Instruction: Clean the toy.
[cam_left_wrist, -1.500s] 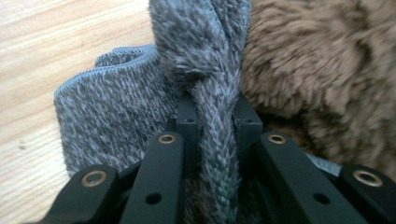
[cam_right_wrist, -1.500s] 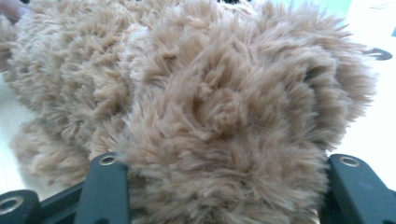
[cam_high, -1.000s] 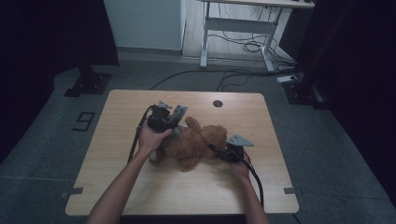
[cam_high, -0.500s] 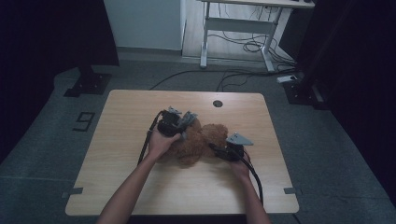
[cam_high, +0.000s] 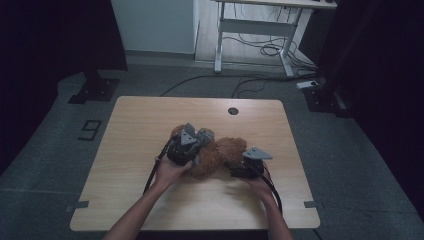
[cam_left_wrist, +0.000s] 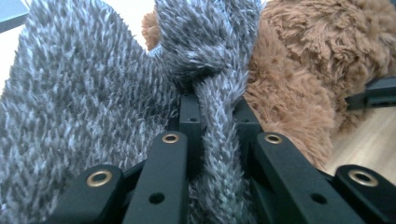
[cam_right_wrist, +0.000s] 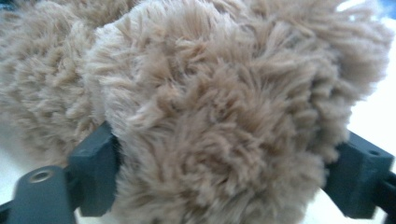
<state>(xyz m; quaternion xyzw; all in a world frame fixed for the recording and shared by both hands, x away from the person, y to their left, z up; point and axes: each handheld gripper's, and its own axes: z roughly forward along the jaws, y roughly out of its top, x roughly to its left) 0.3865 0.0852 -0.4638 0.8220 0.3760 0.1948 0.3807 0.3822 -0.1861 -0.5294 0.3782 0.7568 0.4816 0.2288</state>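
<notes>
A brown teddy bear (cam_high: 220, 152) lies on the wooden table (cam_high: 150, 115). My left gripper (cam_high: 200, 140) rests over the bear's left side, shut on a strip of grey fuzzy cloth (cam_left_wrist: 84, 93). In the left gripper view the jaws (cam_left_wrist: 215, 107) pinch that strip, and the bear's fur (cam_left_wrist: 317, 56) lies just to the right. My right gripper (cam_high: 232, 167) sits at the bear's right side. Its jaws (cam_right_wrist: 224, 163) have just been opening and stand wide on either side of a brown furry lump (cam_right_wrist: 210, 93) of the bear, without squeezing it.
A round cable hole (cam_high: 232, 110) sits near the table's far edge. Beyond the table stand a white desk frame (cam_high: 250, 30) with cables on the floor and a black stand base (cam_high: 92, 85) at the left. Bare wood lies around the bear.
My left hand has carried the grey cloth to the right and down onto the bear. The right hand has stayed at the bear's right side.
</notes>
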